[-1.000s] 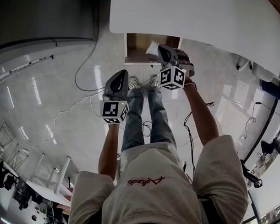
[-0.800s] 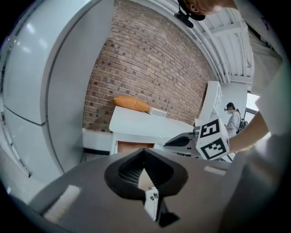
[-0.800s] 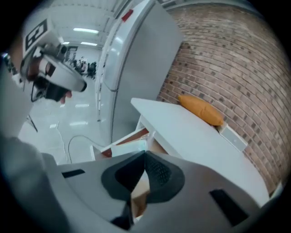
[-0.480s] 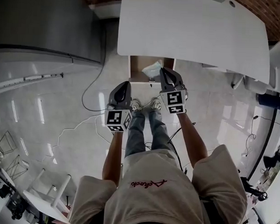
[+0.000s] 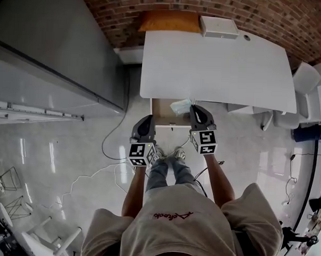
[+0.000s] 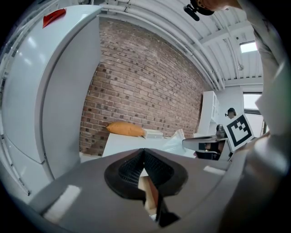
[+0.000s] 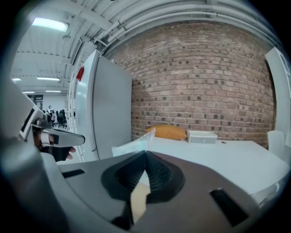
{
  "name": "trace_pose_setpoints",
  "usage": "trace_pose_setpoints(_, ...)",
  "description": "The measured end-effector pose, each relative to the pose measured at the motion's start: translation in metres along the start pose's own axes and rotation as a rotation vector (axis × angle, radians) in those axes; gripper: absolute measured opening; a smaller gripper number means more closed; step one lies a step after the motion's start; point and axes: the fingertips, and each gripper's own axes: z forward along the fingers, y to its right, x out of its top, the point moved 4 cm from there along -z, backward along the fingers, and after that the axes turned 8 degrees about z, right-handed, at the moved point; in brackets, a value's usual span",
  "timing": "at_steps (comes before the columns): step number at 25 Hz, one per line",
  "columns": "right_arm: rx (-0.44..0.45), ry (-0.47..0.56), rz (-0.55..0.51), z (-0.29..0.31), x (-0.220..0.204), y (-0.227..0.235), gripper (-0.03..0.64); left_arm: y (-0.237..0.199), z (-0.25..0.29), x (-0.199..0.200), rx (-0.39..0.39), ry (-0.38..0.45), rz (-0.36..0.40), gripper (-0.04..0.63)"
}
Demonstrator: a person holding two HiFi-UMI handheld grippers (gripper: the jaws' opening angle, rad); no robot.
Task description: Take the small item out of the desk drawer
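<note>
Here, seen from the head view, my right gripper is clamped on the top edge of a small clear bag, which hangs at the front edge of the desk, over the right part of the open drawer. The right gripper view confirms the hold: the jaws meet with no gap, and the bag stands up from between them, level with the desk top. My left gripper is closed on nothing; in its own view the pads touch with only the drawer's wood showing below them. It hangs just outside the drawer's front left corner.

Progress, as I judge it: the bag looks lifted clear of the drawer, so the removal itself is largely done. What is left is to carry the bag away or set it down, probably on the desk top. The drawer is still pulled out, and whether anything else lies in it I cannot tell.

Surface and room: the desk top is white and almost bare. An orange cushion lies at its far left corner, with a flat white box beside it along the far edge. Behind them runs a brick wall. A tall grey cabinet stands to the left, a white chair to the right. The floor is glossy pale tile with loose cables trailing across it.
</note>
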Motion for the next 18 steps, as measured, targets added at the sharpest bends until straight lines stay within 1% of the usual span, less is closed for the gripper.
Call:
trace_pose_setpoints(4, -0.016, 0.051, 0.022, -0.014, 0.023, 0.004, 0.012, 0.002, 0.002, 0.030, -0.006, 0.039, 0.035, 0.009)
trace_pose_setpoints(10, -0.033, 0.119, 0.010, -0.033, 0.056, 0.010, 0.012, 0.003, 0.001, 0.076, 0.001, 0.118, 0.078, 0.009)
trace_pose_setpoints(15, -0.045, 0.164, -0.010, -0.046, 0.079, 0.011, 0.012, 0.002, -0.005, 0.103, 0.002, 0.162, 0.100, 0.009)
trace_pose_setpoints(18, -0.049, 0.183, -0.023, -0.058, 0.085, 0.010, 0.012, 0.004, -0.010, 0.111, 0.008, 0.179, 0.109, 0.009)
